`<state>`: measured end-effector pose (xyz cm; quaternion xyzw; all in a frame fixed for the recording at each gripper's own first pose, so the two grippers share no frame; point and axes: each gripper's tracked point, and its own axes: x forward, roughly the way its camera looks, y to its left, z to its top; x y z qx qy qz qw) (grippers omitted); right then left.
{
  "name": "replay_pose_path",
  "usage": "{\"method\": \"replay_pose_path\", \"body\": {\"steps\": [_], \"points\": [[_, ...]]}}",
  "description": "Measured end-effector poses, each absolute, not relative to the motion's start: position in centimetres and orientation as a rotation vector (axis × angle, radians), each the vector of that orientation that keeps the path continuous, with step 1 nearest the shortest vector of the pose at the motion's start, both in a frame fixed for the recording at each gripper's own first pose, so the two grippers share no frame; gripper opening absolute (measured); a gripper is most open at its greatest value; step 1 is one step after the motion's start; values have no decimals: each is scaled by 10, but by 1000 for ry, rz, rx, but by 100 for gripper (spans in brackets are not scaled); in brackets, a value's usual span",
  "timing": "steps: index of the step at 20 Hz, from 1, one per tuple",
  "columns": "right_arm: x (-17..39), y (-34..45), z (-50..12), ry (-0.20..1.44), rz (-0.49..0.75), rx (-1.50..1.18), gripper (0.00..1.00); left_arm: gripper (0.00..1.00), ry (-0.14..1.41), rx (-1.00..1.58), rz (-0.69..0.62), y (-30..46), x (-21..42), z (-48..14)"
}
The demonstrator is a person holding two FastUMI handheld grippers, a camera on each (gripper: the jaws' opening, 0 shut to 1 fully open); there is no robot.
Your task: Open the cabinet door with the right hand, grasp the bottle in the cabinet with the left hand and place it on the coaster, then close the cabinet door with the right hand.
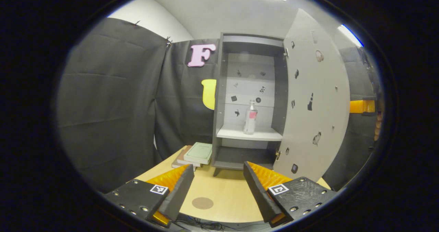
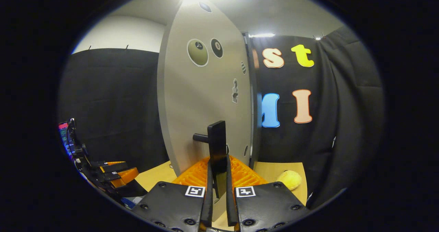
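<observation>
While the right gripper (image 2: 217, 194) pinches the door handle (image 2: 217, 149) and the left gripper (image 1: 219, 191) hangs spread well before the cabinet (image 1: 248, 101), the bottle (image 1: 250, 117) stands upright on its middle shelf. If the handle slips, the door (image 1: 313, 98) may swing onto the left arm's path. Behind the door, the right gripper's hold is hidden from the left gripper view; the coaster (image 1: 202, 203) lies near the cabinet's front.
</observation>
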<state>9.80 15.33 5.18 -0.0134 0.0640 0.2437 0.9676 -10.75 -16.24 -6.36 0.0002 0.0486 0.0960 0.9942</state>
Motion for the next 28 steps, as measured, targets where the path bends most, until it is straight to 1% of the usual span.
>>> {"method": "replay_pose_path", "body": {"steps": [1, 2, 5, 6, 7, 8, 9, 10, 11, 12, 13, 14, 15, 16, 17, 18, 19, 20, 21, 22, 23, 24, 25, 27, 28], "points": [[98, 138, 56, 125, 471, -1, 18, 88, 103, -2, 190, -165, -106, -66], [104, 127, 55, 122, 458, 5, 9, 88, 108, -8, 188, -167, -103, -68], [100, 134, 53, 135, 505, 38, 9, 88, 131, -25, 181, -175, -99, -74], [101, 135, 54, 131, 504, 19, 5, 88, 136, -26, 178, -177, -96, -73], [101, 132, 53, 123, 493, -4, 9, 88, 138, -23, 173, -176, -96, -71], [100, 128, 54, 114, 475, -18, 9, 90, 134, -16, 167, -175, -95, -67], [99, 127, 53, 106, 464, -12, 5, 88, 131, -11, 160, -172, -92, -63], [98, 126, 51, 116, 455, 10, 5, 88, 136, -9, 152, -168, -88, -62], [98, 125, 49, 129, 444, 41, 9, 88, 144, -9, 139, -164, -84, -64], [98, 125, 48, 143, 428, 66, 9, 88, 148, -6, 125, -159, -78, -63], [101, 124, 48, 149, 403, 81, 5, 88, 151, -2, 111, -153, -71, -60], [101, 123, 49, 149, 369, 86, 9, 88, 152, 2, 98, -147, -63, -57], [97, 123, 48, 150, 340, 88, 5, 88, 152, 3, 83, -141, -53, -54], [92, 123, 48, 148, 322, 91, 5, 88, 150, 3, 59, -137, -44, -50], [84, 122, 45, 146, 304, 94, 5, 90, 145, 4, 31, -135, -32, -48], [77, 120, 43, 145, 283, 94, 5, 89, 142, 11, 2, -133, -21, -46], [70, 118, 40, 148, 258, 99, 8, 90, 140, 21, -25, -131, -11, -43], [63, 115, 39, 148, 227, 107, 9, 89, 138, 27, -49, -126, -2, -41], [55, 110, 41, 137, 193, 119, 8, 90, 135, 29, -77, -122, 8, -38], [47, 106, 44, 121, 169, 137, 5, 90, 131, 30, -103, -118, 16, -37], [42, 105, 49, 104, 155, 153, 0, 90, 127, 32, -125, -112, 24, -35], [33, 98, 51, 96, 120, 156, 2, 89, 120, 32, -146, -105, 34, -31], [27, 86, 52, 91, 66, 143, 3, 89, 108, 33, -170, -99, 44, -25], [17, 55, 57, 80, -70, 110, 3, 89, 64, 44, -207, -85, 61, -10], [15, 43, 60, 76, -125, 104, 0, 89, 49, 52, -217, -80, 72, -3]]}}
